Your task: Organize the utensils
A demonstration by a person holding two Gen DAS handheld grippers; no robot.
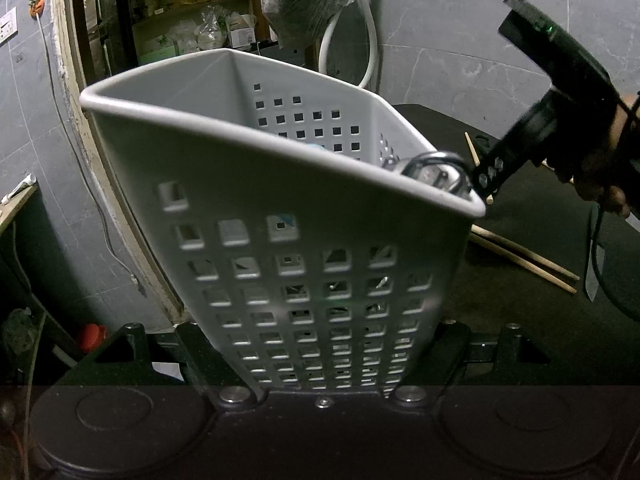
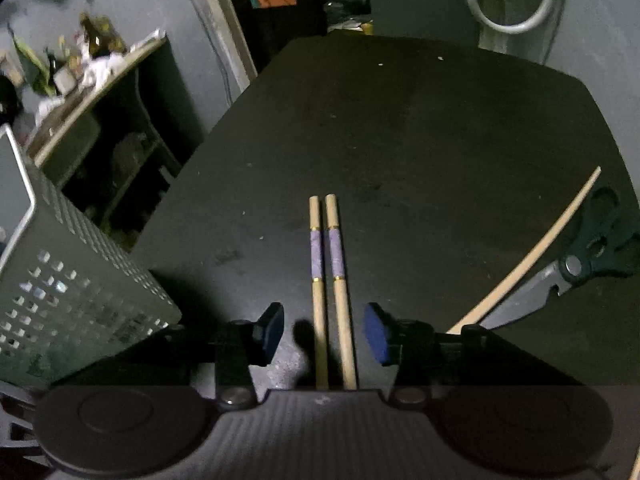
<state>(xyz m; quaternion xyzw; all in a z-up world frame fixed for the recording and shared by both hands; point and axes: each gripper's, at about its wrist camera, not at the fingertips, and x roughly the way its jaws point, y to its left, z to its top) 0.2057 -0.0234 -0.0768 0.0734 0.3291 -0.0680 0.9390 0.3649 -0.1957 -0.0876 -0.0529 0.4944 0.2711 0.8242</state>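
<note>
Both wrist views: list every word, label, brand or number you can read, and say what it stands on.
No text is readable in either view.
Boxes on the shelves behind the white basket: possible labels, too small and blurred to read.
Chopsticks, purple bands: pattern only, no lettering.
Scissors: no marking visible.

The left gripper (image 1: pixel 320 360) points downward at a slant, its black fingers (image 1: pixel 192 356) clamped on either side of something wide. The right gripper (image 2: pixel 324 334) tilts steeply down, its blue-padded fingers (image 2: pixel 376 334) standing apart with nothing pressed between them. A hand (image 1: pixel 592 168) grips its black handle.
</note>
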